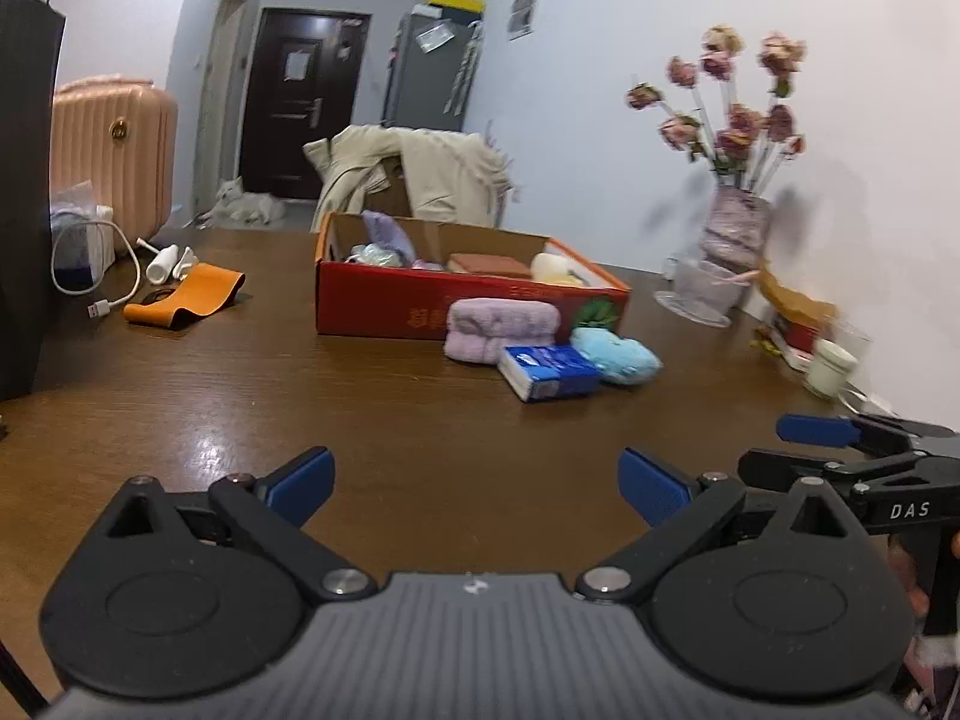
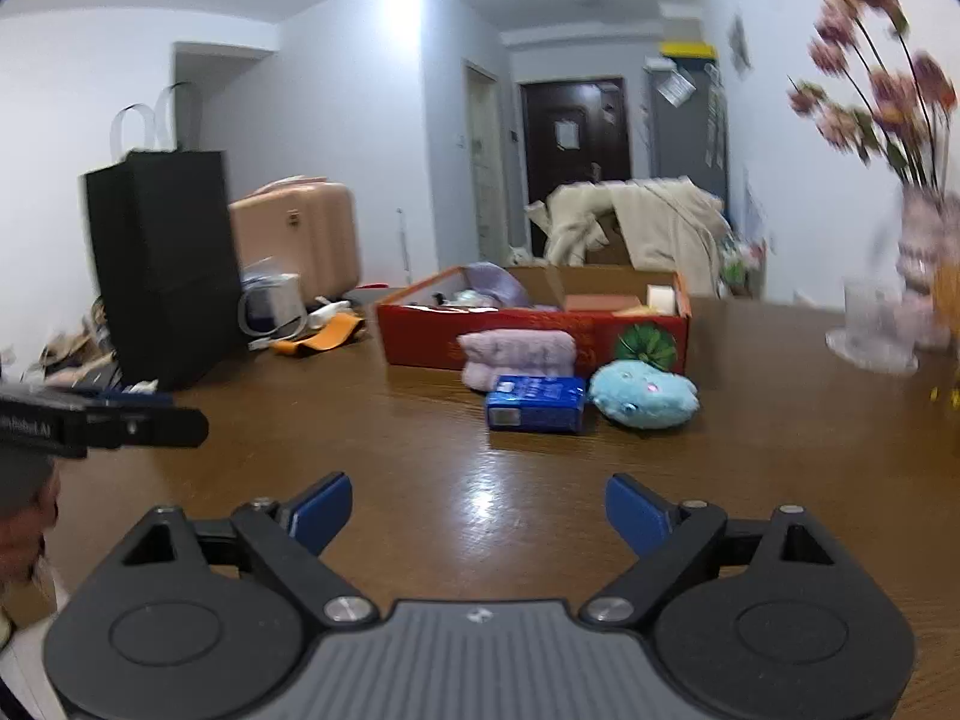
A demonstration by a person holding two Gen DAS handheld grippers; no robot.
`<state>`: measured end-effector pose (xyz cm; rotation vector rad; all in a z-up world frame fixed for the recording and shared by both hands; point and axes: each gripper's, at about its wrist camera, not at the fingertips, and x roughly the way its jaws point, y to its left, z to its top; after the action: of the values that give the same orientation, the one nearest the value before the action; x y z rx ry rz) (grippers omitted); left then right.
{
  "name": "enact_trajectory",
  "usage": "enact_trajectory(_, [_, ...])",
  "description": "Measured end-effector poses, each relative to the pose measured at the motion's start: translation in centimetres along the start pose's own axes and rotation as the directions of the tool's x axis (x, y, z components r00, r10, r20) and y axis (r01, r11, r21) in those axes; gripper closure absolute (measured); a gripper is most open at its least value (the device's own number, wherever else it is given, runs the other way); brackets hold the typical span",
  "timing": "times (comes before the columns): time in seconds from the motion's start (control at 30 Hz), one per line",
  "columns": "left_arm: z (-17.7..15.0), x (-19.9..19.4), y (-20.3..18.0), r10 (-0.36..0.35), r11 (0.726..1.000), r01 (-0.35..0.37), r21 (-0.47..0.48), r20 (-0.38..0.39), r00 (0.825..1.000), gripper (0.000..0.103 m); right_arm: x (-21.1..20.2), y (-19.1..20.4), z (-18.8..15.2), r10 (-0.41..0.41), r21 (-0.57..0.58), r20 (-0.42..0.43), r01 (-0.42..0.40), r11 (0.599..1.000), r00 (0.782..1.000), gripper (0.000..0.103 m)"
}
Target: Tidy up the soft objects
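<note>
Against the red cardboard box (image 2: 534,330), front wall: folded lilac towel (image 2: 519,357), blue tissue pack (image 2: 535,403), blue plush (image 2: 643,401). Right gripper (image 2: 478,513) faces the pack dead ahead, seemingly nearer; left gripper (image 1: 478,486) offset; both spread, empty.

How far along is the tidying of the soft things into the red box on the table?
Partly done: the red box already holds several soft items. Nothing is in hand: the left hand-held gripper and right hand-held gripper are both open and empty above the table. Left outside, in front of the box: the folded purple towel, the blue tissue pack and the light blue plush toy.
</note>
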<state>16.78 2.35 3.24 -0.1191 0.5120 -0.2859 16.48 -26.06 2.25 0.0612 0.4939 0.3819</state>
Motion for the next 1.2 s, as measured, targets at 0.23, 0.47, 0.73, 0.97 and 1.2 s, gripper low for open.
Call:
enact_trajectory(0.23, [5.2, 8.9, 1.1, -0.069, 0.997, 0.067, -0.041, -0.039, 0.997, 0.03, 7.9, -3.8, 4.6, 0.022, 0.122, -0.032, -0.018, 0.992, 0.999, 0.027])
enact_trajectory(0.47, [10.5, 20.5, 2.2, -0.101, 0.992, 0.087, -0.094, -0.157, 0.982, 0.048, 17.9, -6.3, 9.8, 0.042, 0.188, -0.08, -0.026, 0.982, 0.996, 0.049])
enact_trajectory(0.73, [10.6, 25.1, 3.4, -0.15, 0.98, 0.118, -0.158, -0.21, 0.966, 0.083, 23.1, -7.4, 9.8, 0.091, 0.27, -0.138, -0.051, 0.962, 0.986, 0.084])
enact_trajectory(0.97, [10.4, 20.0, 3.9, -0.129, 0.987, 0.116, -0.109, -0.123, 0.984, 0.089, 20.8, -3.9, 10.4, 0.136, 0.123, -0.057, -0.128, 0.984, 0.989, 0.089])
enact_trajectory(1.2, [6.1, 13.0, 5.4, -0.114, 0.987, 0.103, -0.124, -0.082, 0.99, 0.089, 16.9, 2.5, 8.2, 0.169, -0.078, -0.05, -0.173, 0.982, 0.984, 0.089])
